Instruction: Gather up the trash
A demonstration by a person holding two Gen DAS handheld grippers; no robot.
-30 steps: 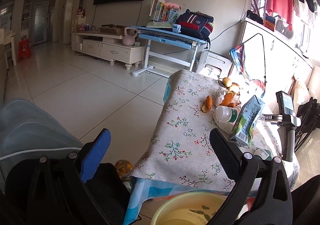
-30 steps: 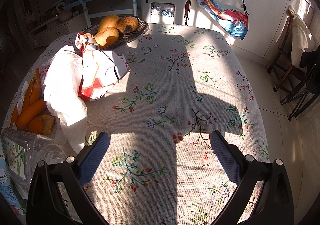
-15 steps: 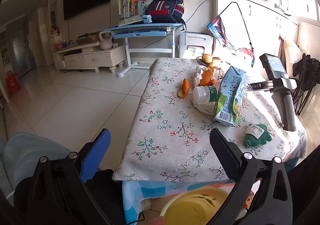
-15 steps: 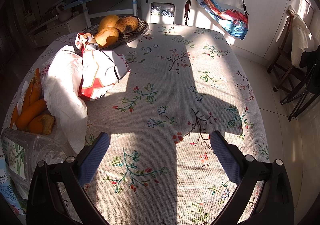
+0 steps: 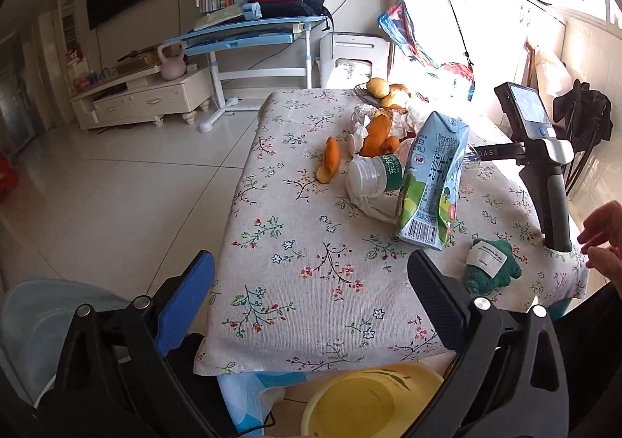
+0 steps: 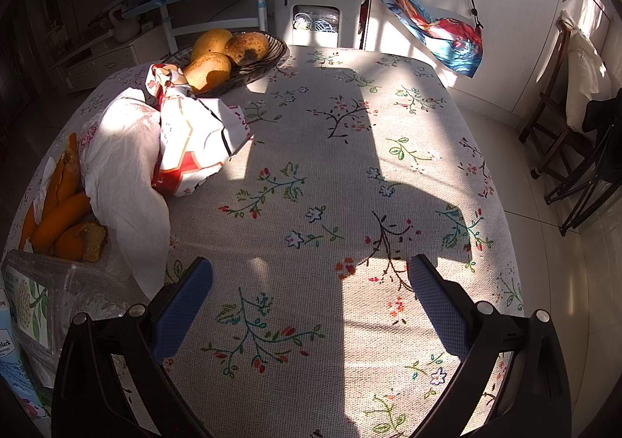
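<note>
On floral tablecloth: carton, possibly orange peels.

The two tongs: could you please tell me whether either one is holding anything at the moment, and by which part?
Nothing is held. The left tongs and the right tongs are both open, with only the tablecloth between their fingers.

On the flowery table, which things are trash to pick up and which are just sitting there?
Trash, by the look of it:
milk carton
plastic bottle
orange peels
crumpled white paper
yellow bin, probably where it all goes

Just lying about:
fruit basket
green cloth with label
phone on a stand
</note>
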